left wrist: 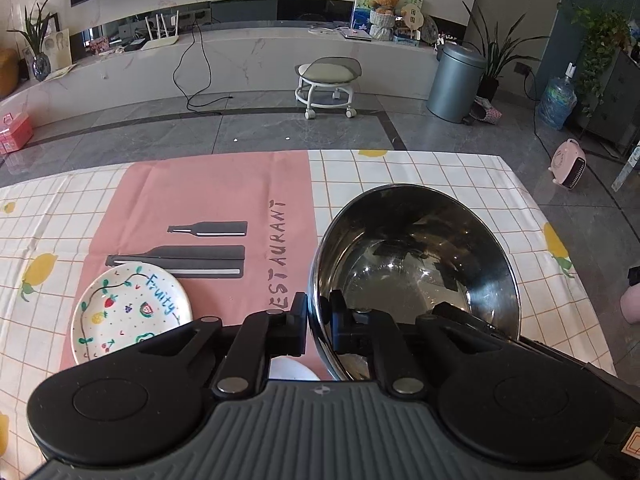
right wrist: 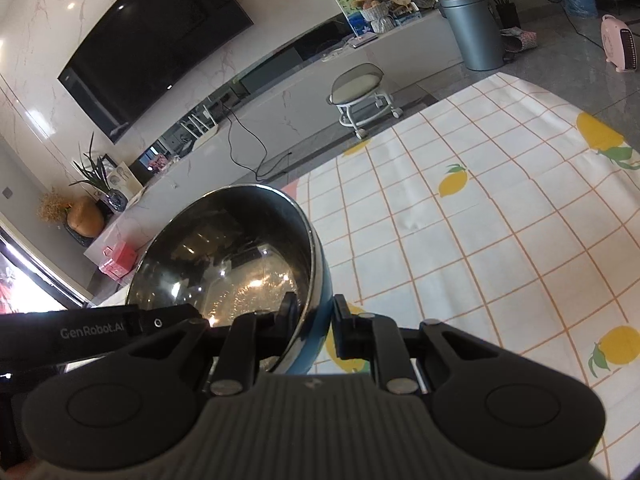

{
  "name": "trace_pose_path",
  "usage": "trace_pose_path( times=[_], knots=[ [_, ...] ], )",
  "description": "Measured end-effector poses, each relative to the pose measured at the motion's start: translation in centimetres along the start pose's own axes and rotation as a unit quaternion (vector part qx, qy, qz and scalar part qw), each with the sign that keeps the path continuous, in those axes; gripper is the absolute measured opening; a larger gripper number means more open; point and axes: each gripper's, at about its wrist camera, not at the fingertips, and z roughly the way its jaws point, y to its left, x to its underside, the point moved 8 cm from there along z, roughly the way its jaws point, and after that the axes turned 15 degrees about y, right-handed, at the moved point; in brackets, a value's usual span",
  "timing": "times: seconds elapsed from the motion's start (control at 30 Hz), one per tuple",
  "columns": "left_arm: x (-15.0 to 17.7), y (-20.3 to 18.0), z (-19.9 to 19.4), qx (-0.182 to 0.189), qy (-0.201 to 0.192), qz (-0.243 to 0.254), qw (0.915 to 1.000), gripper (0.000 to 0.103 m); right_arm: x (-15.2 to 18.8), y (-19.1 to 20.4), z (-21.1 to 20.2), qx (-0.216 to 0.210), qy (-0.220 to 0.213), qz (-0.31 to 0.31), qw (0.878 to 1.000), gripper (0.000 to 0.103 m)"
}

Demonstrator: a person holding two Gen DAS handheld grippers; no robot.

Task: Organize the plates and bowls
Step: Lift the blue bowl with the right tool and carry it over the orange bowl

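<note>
Both my tongs clamp the steel bowl (left wrist: 412,264): left gripper (left wrist: 318,320) and right gripper (right wrist: 314,320) on opposite rim edges, bowl seemingly lifted off the table (left wrist: 460,176). Fruit plate (left wrist: 128,308) near-left, unplaced. Stacking remains.

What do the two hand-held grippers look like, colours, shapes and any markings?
Both look alike. The left hand-held gripper and right hand-held gripper are matte black, with two blocky fingers on linkage bars with silver pivot pins. Behind sit two rounded black lobes with raised discs, around a grey ribbed body bearing a small logo. White "GenRobot.AI" lettering marks the left gripper's side in the right wrist view.
</note>
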Motion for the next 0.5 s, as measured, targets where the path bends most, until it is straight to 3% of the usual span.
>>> trace_pose_path(
  times=[0.37, 0.5],
  knots=[
    [4.1, 1.4, -6.3, -0.025, -0.039, 0.004, 0.9989, 0.014, 3.0, 4.1, -5.7, -0.051, -0.037, -0.058, 0.996, 0.015],
    [5.6, 2.7, -7.2, -0.036, -0.023, -0.015, 0.9990, 0.015, 4.3, 5.8, -6.5, -0.064, -0.033, -0.067, 0.995, 0.015]
  ],
)
